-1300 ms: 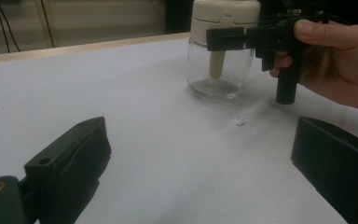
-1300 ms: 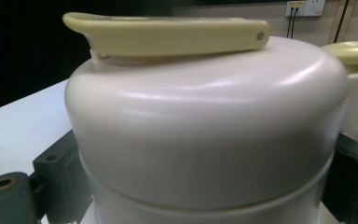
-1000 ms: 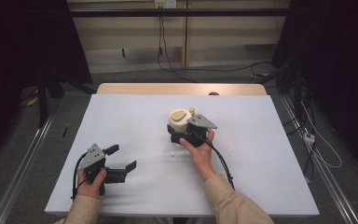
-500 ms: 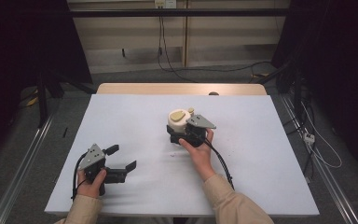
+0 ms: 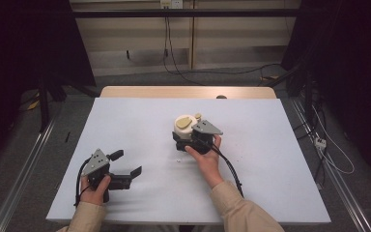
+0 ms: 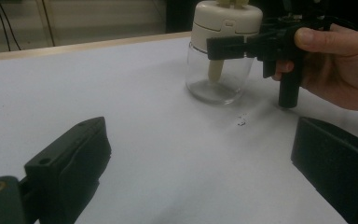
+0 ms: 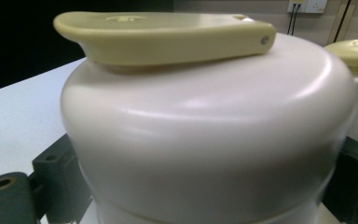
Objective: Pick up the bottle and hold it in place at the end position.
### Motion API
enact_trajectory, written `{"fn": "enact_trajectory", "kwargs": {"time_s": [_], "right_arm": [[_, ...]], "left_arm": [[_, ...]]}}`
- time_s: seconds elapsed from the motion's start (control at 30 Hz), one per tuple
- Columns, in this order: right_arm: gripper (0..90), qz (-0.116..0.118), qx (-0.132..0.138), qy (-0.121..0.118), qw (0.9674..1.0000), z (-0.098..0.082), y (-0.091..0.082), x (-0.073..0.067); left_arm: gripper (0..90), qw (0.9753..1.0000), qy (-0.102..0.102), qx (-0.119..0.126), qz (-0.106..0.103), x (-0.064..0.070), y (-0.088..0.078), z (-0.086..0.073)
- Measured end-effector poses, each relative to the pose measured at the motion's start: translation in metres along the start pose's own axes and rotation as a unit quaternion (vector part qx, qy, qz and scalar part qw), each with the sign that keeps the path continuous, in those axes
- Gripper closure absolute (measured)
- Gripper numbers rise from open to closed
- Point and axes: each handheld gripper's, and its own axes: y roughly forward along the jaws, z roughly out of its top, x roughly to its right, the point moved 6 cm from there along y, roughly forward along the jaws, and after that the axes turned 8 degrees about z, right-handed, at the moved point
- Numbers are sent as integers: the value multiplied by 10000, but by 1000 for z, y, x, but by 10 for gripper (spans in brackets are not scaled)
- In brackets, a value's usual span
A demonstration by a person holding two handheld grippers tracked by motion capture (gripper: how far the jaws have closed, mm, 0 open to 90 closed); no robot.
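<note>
Pale table top [image 5: 140, 121], dark room behind, cables on the far floor. Items are listed with places given from the jar.

1. Jar [image 5: 186, 126]. It stands upright near the middle of the table. It has a clear glass body, a cream domed lid [image 7: 205, 140] and a yellowish flip tab [image 7: 163, 35] lying flat on top. The long axis is vertical, with the base flat on the table. The tab runs level across the lid, with a small knob [image 5: 198, 116] on the far side of it. A pale tube [image 6: 214, 70] hangs inside the glass, which looks empty.

2. Right gripper [image 5: 189, 137]. It sits on your side of the jar, touching it. One black jaw stands on each side of the lid's lower edge, and they appear closed against it. You have the jar held at lid height.

3. Left gripper [image 5: 125, 163]. It is well apart from the jar, toward your left. Its jaws are spread wide with nothing between them, and it rests low over the table, aimed at the jar.

4. Dark specks [image 6: 241, 122]. These lie on the table just on your side of the jar.

Change over the last second: almost none. The jar has not shifted or tilted, your right gripper stays at the lid, and your left stays parked. Judgement: the grip looks settled but no lift or turn has begun. With the axis vertical and the hold high up, keep the jar plumb when you move it.
</note>
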Motion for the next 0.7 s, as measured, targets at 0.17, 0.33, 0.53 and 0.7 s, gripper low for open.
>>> {"fn": "enact_trajectory", "kwargs": {"time_s": [0.17, 0.33, 0.53, 0.7], "right_arm": [[64, 36, -59, 35, 10000, -1, -2, 1], [63, 39, -88, 37, 9999, 0, -2, 1], [62, 52, -109, 20, 9999, -1, -2, 1], [62, 68, -128, 15, 9999, -1, -2, 1]], "left_arm": [[40, 10000, -23, -7, 26, -1, 1, 0], [40, 10000, 6, -36, 16, -1, 0, -2], [40, 10000, -15, -34, 31, -1, -1, -3], [40, 10000, -43, -27, 51, -3, -2, -2]]}}
